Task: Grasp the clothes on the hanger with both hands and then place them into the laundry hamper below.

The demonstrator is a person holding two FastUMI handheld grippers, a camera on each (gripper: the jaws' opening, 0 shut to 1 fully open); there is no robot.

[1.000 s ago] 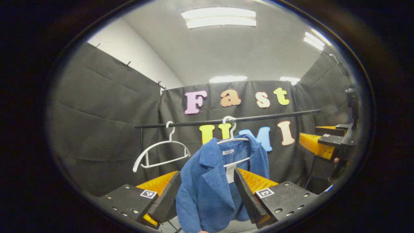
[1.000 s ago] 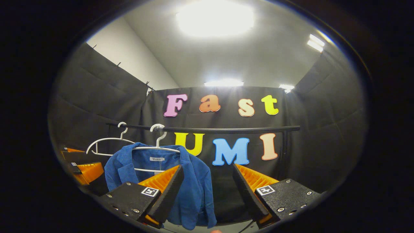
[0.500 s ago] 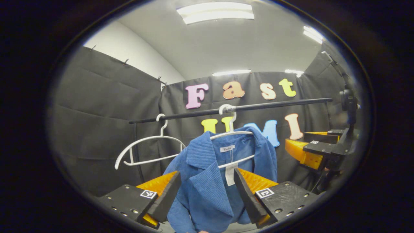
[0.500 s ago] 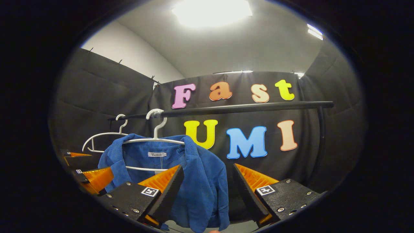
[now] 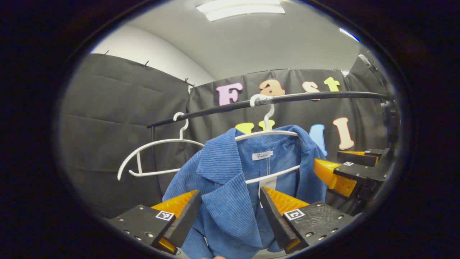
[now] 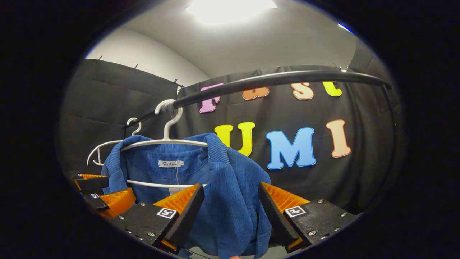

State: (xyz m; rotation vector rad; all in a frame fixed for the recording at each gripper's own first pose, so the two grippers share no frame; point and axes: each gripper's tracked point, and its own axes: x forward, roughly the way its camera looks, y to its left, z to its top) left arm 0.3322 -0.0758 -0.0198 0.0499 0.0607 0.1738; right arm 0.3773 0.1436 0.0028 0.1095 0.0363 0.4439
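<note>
The blue jacket (image 5: 230, 194) hangs on a white hanger (image 5: 267, 135) hooked over the black rail (image 5: 305, 97), its collar turned out and a small label at the neck. In the left gripper view my left gripper (image 5: 230, 216) is wide open, its two fingers set either side of the jacket's left lapel, with cloth showing in the gap between them; neither finger clearly presses on the fabric. In the right gripper view my right gripper (image 6: 231, 212) is likewise wide open and holds nothing, its fingers framing the jacket's (image 6: 230, 201) right shoulder and sleeve edge, where the ribbed cloth falls away from the hanger's (image 6: 165, 142) end. Whether the fingers touch the fabric there I cannot tell.

Each gripper also shows at the edge of the other's view: the right one (image 5: 345, 169) just beside the jacket's far shoulder, the left one (image 6: 104, 198) low beside the near lapel.

A second white hanger (image 5: 158, 158) hangs bare on the rail to the left of the jacket, near it but apart. To the jacket's right the rail (image 6: 280, 77) runs free to its end post. Behind everything the black cloth wall (image 5: 118, 118) closes the booth, with ceiling lights (image 5: 240, 7) above.
</note>
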